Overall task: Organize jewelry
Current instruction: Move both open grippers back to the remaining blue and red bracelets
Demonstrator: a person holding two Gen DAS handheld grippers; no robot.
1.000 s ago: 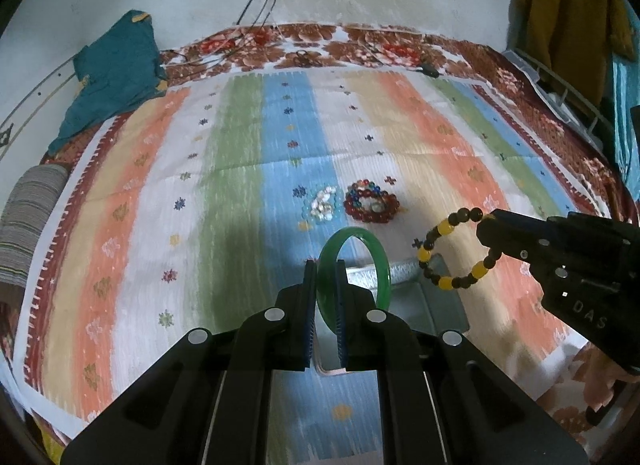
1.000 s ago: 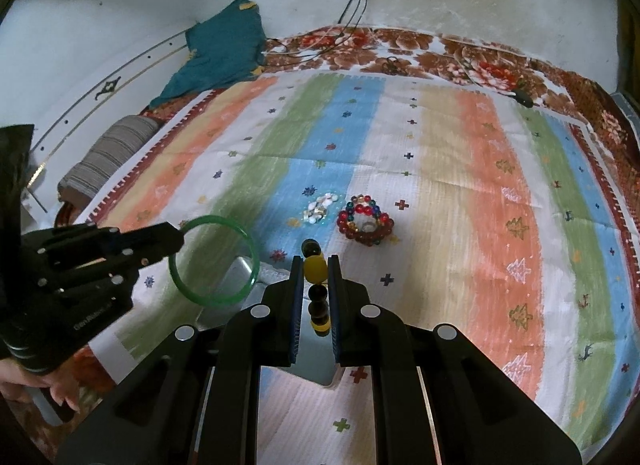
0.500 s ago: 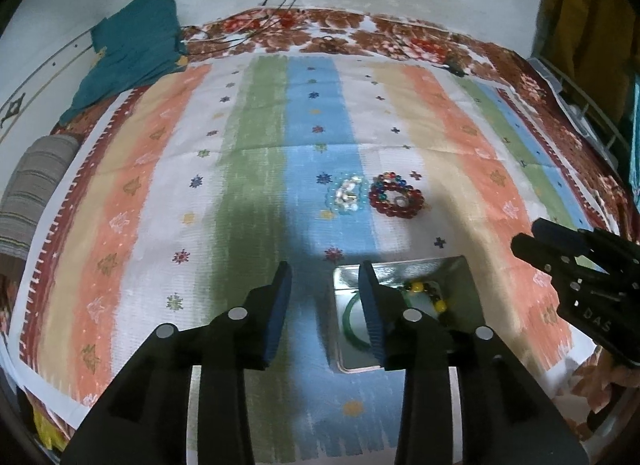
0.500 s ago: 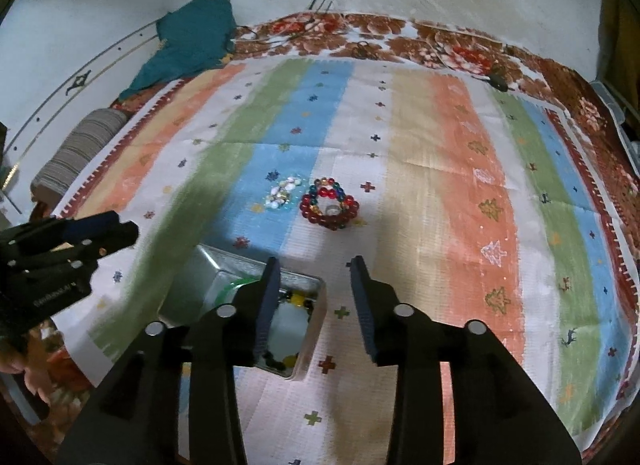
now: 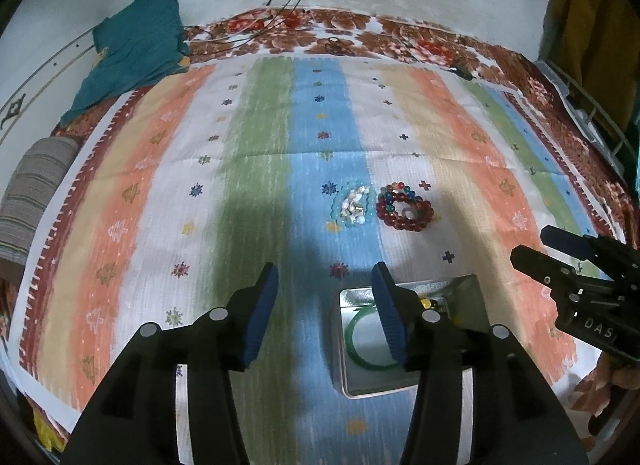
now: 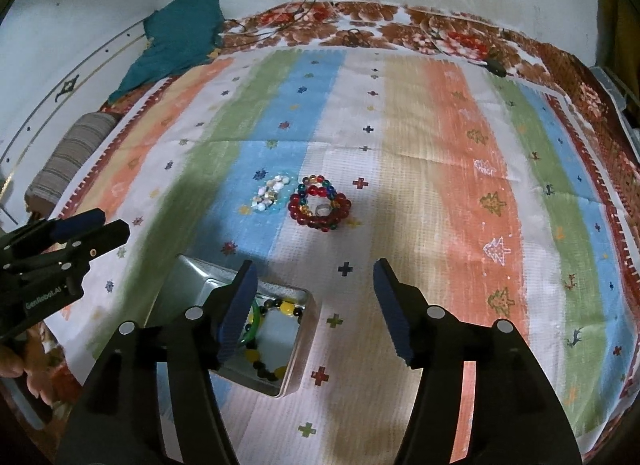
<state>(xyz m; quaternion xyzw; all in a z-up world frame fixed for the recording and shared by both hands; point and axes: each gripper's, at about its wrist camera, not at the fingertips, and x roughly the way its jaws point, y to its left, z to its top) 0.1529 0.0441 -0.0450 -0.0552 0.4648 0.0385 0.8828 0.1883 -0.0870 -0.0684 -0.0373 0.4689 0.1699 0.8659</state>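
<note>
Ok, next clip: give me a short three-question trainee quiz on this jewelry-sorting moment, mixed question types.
1. True or false: the green bangle lies inside the metal tin.
2. Multiple choice: the left gripper is A) open and holding nothing, B) shut on a bangle, C) shut on a cable.
3. Fill in: out on the striped cloth, the red bead bracelets lie beside a pile of pale ____ beads.

Key: 1 true; 2 A; 3 shell-like. The right gripper is open too, and the yellow-and-black bracelet is also in the tin.
</note>
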